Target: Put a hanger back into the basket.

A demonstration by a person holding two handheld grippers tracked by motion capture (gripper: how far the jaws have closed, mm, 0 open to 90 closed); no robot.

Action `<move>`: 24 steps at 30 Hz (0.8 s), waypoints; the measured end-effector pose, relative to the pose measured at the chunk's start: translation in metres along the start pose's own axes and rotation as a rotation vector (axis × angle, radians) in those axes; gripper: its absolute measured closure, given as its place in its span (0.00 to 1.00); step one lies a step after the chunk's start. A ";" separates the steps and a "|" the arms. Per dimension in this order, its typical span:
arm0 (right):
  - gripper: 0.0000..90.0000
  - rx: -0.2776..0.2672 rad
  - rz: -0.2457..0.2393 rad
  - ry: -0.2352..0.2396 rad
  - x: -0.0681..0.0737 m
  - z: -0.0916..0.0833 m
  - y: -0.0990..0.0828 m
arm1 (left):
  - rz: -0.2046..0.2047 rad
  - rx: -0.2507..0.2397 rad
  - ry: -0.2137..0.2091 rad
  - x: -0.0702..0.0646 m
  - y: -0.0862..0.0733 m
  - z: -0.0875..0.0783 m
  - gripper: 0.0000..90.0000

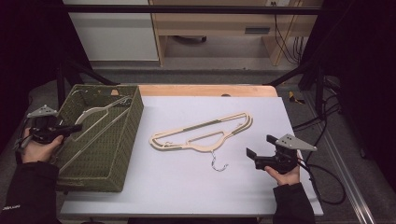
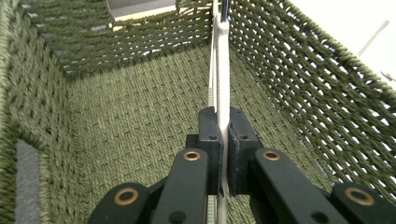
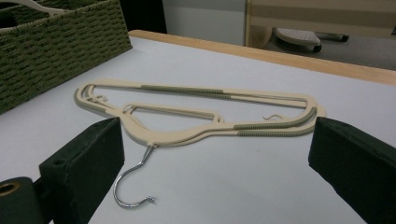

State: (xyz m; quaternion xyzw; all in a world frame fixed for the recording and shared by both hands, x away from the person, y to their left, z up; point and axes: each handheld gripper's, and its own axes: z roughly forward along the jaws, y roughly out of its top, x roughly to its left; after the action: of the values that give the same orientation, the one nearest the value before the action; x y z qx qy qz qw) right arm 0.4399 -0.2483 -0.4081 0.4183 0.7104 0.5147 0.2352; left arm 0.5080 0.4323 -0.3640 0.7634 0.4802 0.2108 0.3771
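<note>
Scene: tabletop w/ white mat [image 1: 187, 186], green woven basket [image 1: 128, 140] at left, hangers being stowed.
L gripper [image 1: 77, 127]: jaws pinched shut on a thin cream hanger [image 2: 222, 70], held edge-on; grip sits on the flat bar, prob. so the hanger hangs upright and slides down between the basket walls w/o snagging.
Held hanger, place: inside the basket, tilted, upper end leaning toward the far corner; seen at [image 1: 100, 112] in high view.
R gripper [image 1: 257, 147]: jaws spread wide, nothing between them; parked just beside the mat's right side, aimed at the loose hangers, prob. readied for next pick.
Loose hangers [image 1: 203, 133]: flat on the mat, mid-table, right of basket, well apart from L gripper; metal hook [image 3: 133, 184] points toward the person, easy to reach.
Stack detail: right gripper view shows two cream outlines overlapped, green non-slip strips on the shoulders; a second small hook tip lies near the far end.
Count, hangers: 3 appar. (1 in basket, 2 stacked on mat); more in basket cannot be told.
Count, baskets: 1.
Count, grippers: 2, one per hand.
Step, judged: lowering hanger into basket; release not yet done.
</note>
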 end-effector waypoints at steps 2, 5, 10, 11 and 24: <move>0.05 0.000 -0.002 -0.001 0.000 0.000 0.000 | -0.010 0.009 0.013 0.000 -0.001 0.003 0.95; 0.05 -0.002 -0.003 0.002 -0.001 -0.001 0.000 | -0.025 0.014 0.041 0.002 -0.001 0.004 0.94; 0.05 0.001 0.003 -0.002 0.000 -0.001 0.000 | -0.048 0.027 0.089 0.005 -0.001 0.005 0.93; 0.05 0.001 0.004 -0.002 0.000 -0.001 0.000 | -0.047 0.043 0.115 0.007 -0.002 0.005 0.92; 0.05 0.006 -0.005 0.003 0.000 0.001 -0.001 | -0.136 0.163 0.227 0.025 -0.014 0.012 0.87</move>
State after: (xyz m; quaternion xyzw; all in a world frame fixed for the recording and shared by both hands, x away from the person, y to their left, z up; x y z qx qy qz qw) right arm 0.4403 -0.2476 -0.4090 0.4164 0.7134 0.5128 0.2340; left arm 0.5197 0.4538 -0.3831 0.7286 0.5856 0.2300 0.2707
